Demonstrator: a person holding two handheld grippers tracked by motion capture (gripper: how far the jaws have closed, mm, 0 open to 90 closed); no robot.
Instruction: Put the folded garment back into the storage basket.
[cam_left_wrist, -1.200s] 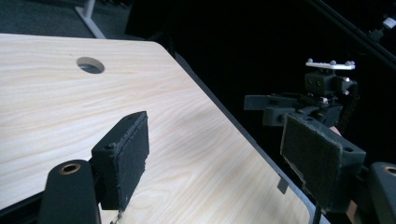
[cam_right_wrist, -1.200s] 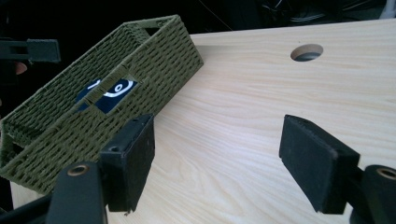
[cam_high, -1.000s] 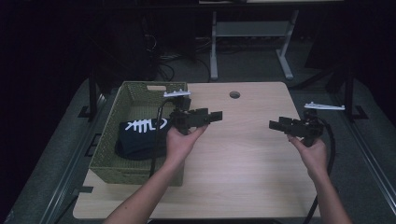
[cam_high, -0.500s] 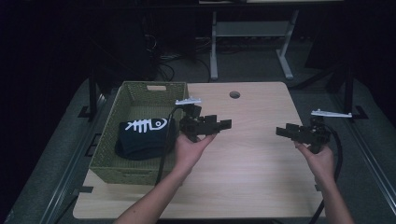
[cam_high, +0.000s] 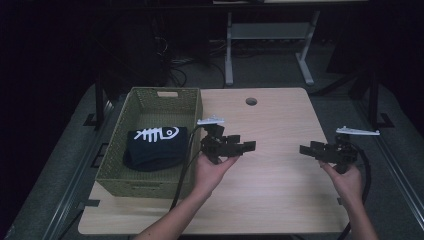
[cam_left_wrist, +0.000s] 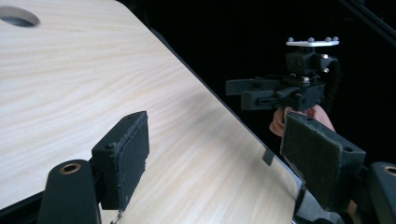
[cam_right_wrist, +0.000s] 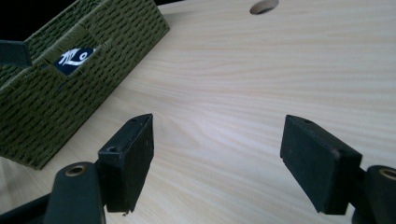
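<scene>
Cloth (cam_high: 156, 148) lies folded in the basket (cam_high: 150, 98) at the table's left edge, just beside the left gripper (cam_high: 248, 146); both grippers gape wide, empty, right gripper (cam_high: 306, 149) well apart

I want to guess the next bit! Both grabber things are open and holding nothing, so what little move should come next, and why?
Probably swing the left gripper over toward the green woven basket and down at the folded black cloth inside. Both it and the right gripper stand open and empty over bare table, and the cloth is the one loose thing, nearest the left.
</scene>
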